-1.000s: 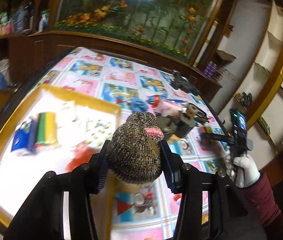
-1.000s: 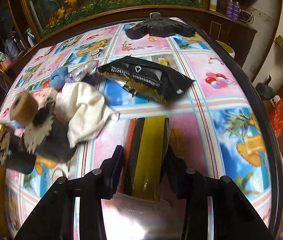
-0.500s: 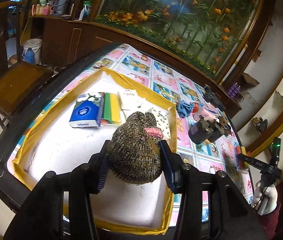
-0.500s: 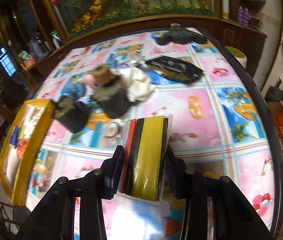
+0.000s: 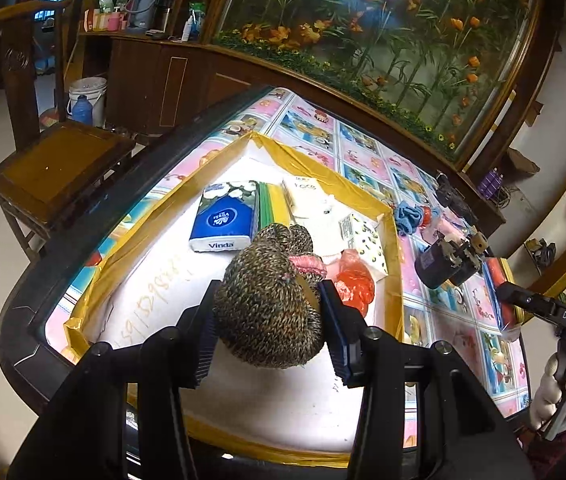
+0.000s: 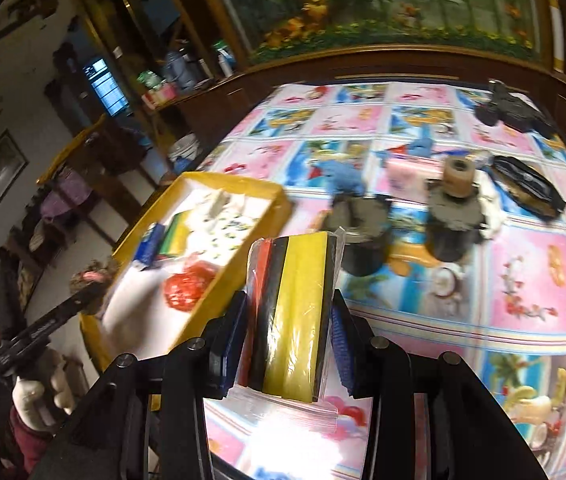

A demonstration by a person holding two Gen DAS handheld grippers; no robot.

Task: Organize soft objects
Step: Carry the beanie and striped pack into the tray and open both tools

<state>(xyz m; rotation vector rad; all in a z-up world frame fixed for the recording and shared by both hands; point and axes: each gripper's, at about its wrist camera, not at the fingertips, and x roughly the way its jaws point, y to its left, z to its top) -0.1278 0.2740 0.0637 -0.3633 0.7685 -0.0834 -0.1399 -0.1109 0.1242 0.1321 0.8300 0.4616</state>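
The left wrist view looks steeply down, close above the yellow-edged tray [image 5: 397,240]. The right wrist view faces the table from beside that tray [image 6: 219,284], farther off. Both share the tray.

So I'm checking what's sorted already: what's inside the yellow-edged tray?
In the tray: a blue tissue pack, green-yellow sponges, white packets, a red bag. The held knit hat hides whatever is beneath it.

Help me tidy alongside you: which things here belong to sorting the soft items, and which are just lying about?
Job:
knitted hat in left gripper
bagged sponges in right gripper
yellow tray
tissue pack
blue cloth

Lying about:
black motor parts
black packet
wooden chair
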